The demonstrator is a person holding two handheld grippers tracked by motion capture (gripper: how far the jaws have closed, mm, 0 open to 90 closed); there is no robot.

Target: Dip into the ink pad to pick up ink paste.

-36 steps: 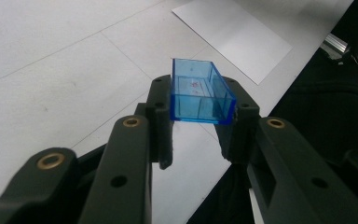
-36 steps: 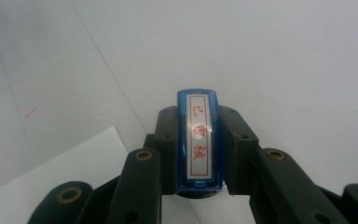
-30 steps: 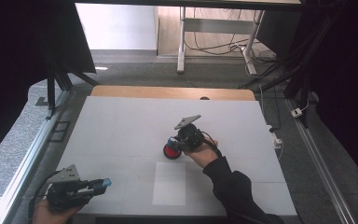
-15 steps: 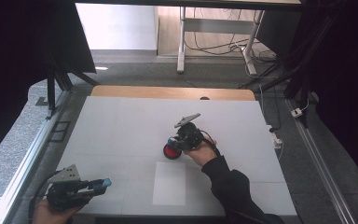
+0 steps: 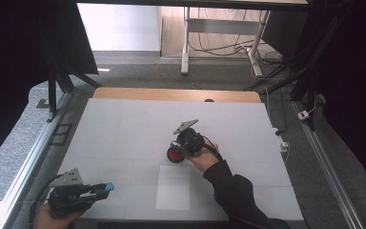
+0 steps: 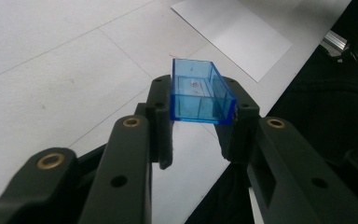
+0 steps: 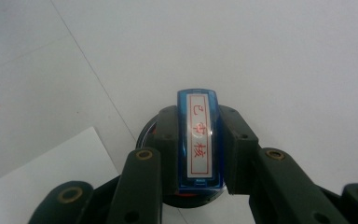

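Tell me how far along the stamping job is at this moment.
Done: the blue cap is off, clamped in the left gripper. In hand: the right gripper holds the stamp over the red ink pad. Left: the white paper sheet looks unmarked, so stamping and recapping probably remain.

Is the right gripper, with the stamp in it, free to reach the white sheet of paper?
Probably yes: the right gripper holds the blue stamp just beyond the white sheet of paper, with nothing between them.
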